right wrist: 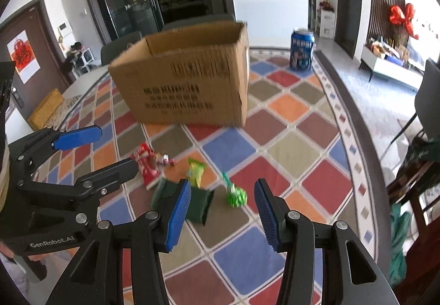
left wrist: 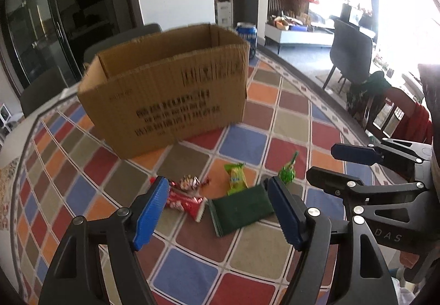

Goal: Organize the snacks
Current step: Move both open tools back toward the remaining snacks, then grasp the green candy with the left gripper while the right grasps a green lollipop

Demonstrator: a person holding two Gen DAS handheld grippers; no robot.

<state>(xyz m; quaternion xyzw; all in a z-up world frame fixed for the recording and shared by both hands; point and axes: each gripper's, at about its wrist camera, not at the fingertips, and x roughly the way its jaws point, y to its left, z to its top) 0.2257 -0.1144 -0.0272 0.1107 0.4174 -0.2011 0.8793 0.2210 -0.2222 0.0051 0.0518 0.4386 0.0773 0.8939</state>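
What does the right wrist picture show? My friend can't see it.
An open right claw hangs over snacks on a checkered tablecloth: a dark green packet, a green candy, a yellow-green packet and red wrappers. Behind them stands an open box, with a blue can beyond.

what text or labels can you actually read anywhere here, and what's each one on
"GenRobot.AI": on the black body of the left gripper, in the right wrist view.
"DAS": on the body of the right gripper, in the left wrist view.
Cardboard box: black printed lines, too blurred to read.
Blue can: lettering unreadable.
Snack wrappers: print too small.
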